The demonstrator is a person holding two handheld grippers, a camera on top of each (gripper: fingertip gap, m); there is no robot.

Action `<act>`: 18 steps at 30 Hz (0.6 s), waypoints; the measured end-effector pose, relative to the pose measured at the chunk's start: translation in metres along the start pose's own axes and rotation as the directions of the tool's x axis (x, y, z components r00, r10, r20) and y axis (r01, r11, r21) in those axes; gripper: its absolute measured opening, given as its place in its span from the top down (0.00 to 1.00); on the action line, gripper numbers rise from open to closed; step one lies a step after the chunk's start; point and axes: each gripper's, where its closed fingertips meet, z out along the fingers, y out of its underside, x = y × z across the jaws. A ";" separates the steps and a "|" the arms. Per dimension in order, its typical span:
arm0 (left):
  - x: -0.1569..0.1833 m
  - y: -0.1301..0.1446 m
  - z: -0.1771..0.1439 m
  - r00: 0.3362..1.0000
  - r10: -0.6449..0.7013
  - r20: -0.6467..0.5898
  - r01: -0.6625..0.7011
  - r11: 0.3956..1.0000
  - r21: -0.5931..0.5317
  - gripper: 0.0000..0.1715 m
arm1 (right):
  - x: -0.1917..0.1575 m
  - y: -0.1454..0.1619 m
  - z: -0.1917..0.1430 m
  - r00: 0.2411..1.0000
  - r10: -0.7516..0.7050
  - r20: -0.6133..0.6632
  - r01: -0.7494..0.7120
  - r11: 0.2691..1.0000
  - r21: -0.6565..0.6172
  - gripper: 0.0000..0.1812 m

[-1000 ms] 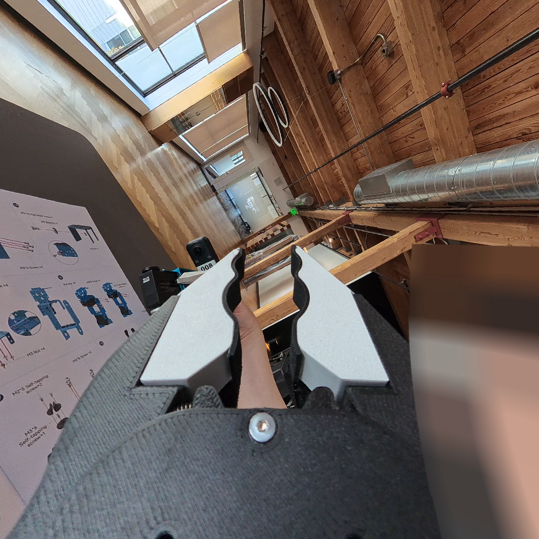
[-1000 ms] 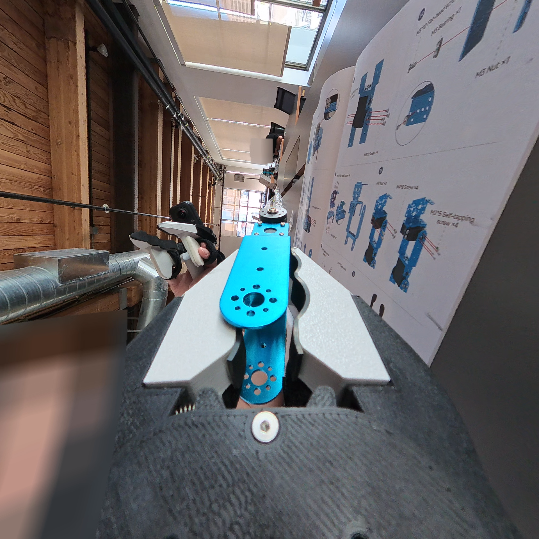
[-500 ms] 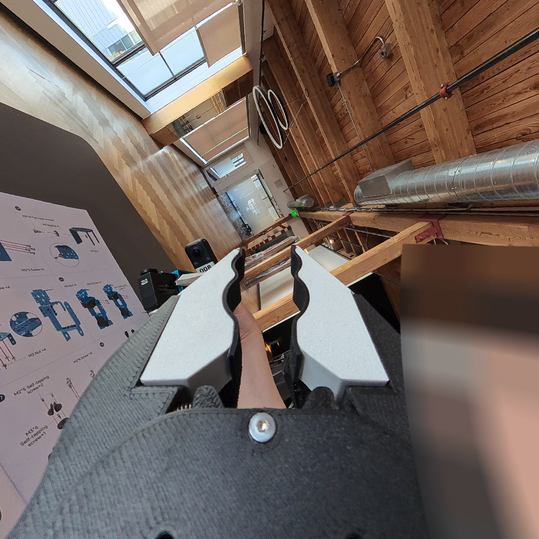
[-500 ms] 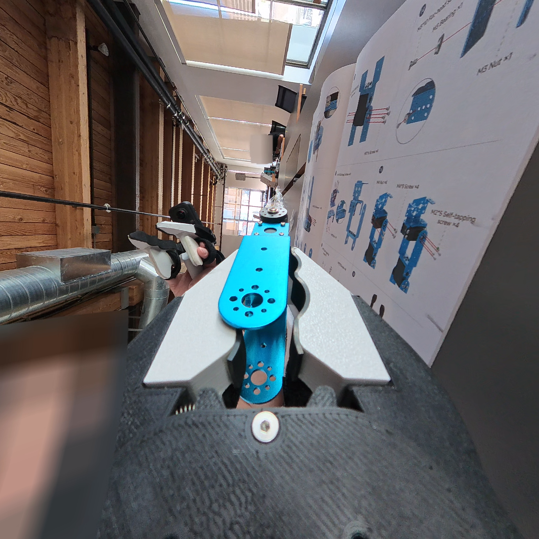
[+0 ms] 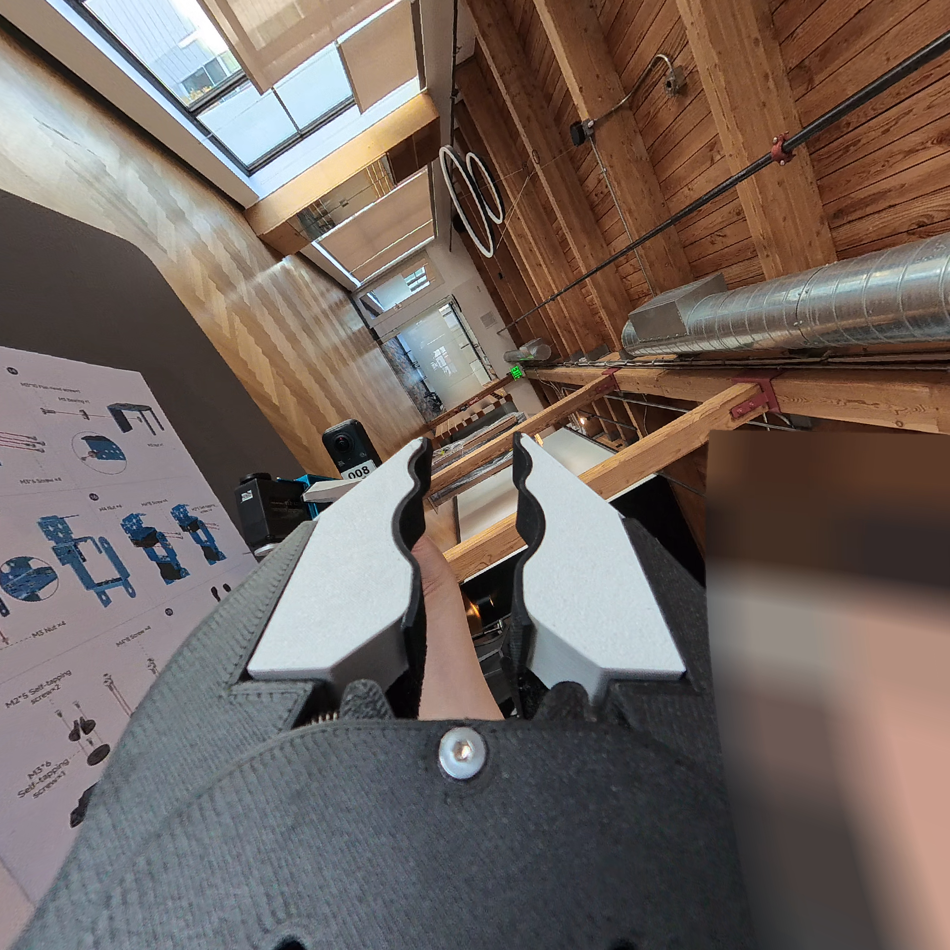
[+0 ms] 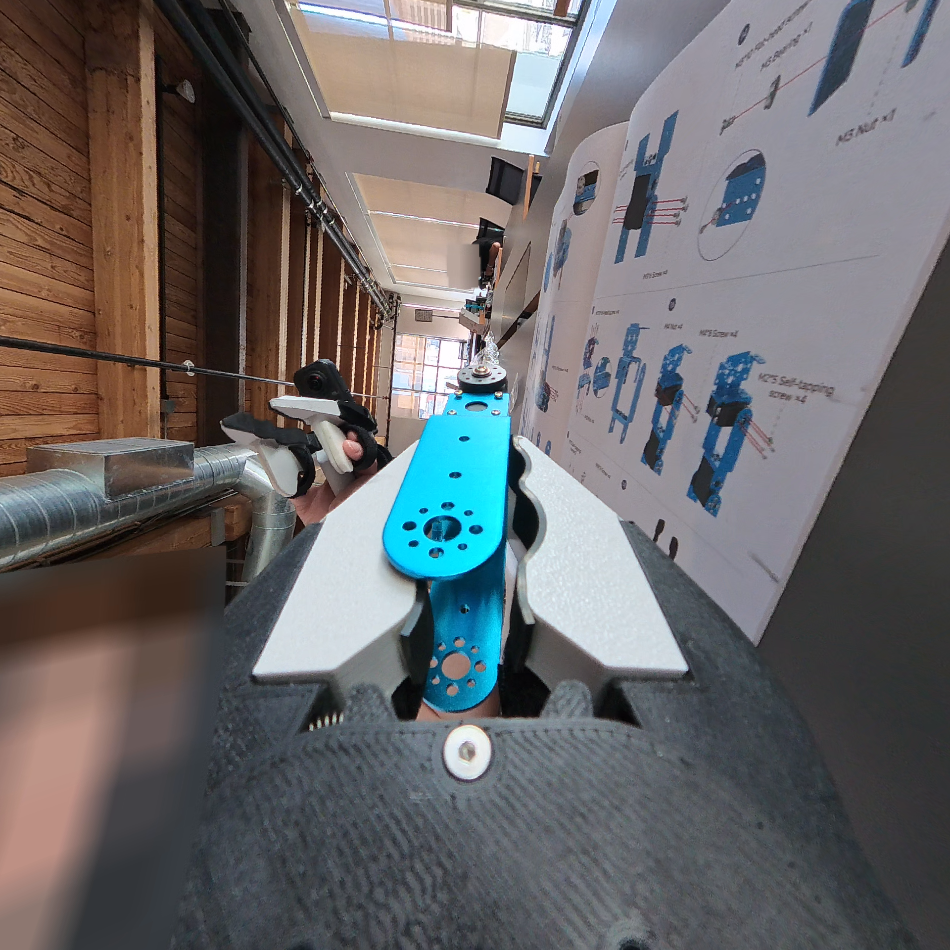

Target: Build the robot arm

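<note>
My right gripper (image 6: 470,447) is shut on a long blue metal bracket (image 6: 447,519) with hole patterns. The bracket sticks out forward past the fingertips and carries a black round disc (image 6: 481,381) at its far end. My left gripper (image 5: 470,452) is open and empty, with only a person's finger (image 5: 442,617) showing between its jaws. In the right wrist view the left gripper (image 6: 252,414) hangs open to the left of the bracket, held by a hand. In the left wrist view the right gripper's camera (image 5: 349,447) and a black block (image 5: 267,509) show at left.
A white sheet with blue assembly drawings (image 5: 77,514) lies on a dark board; it also shows in the right wrist view (image 6: 719,308). Both views tilt up at a wooden ceiling with beams, a silver duct (image 5: 797,318) and ring lamps (image 5: 473,200). My right fingertips sit around 20 centimetres from my left ones.
Almost nothing. Both views drift very slightly; the right gripper keeps its hold on the blue bracket and the left stays open.
</note>
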 end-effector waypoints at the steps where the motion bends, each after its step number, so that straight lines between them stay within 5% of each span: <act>1: 0.002 0.000 0.000 1.000 0.002 -0.003 -0.002 1.000 0.000 0.82 | -0.001 0.000 0.000 1.000 -0.003 0.000 0.003 1.000 0.000 0.85; 18: 0.037 -0.003 -0.004 0.996 0.067 -0.066 -0.066 0.998 0.020 0.82 | -0.013 0.001 0.006 0.998 -0.058 -0.027 0.058 0.998 -0.004 0.85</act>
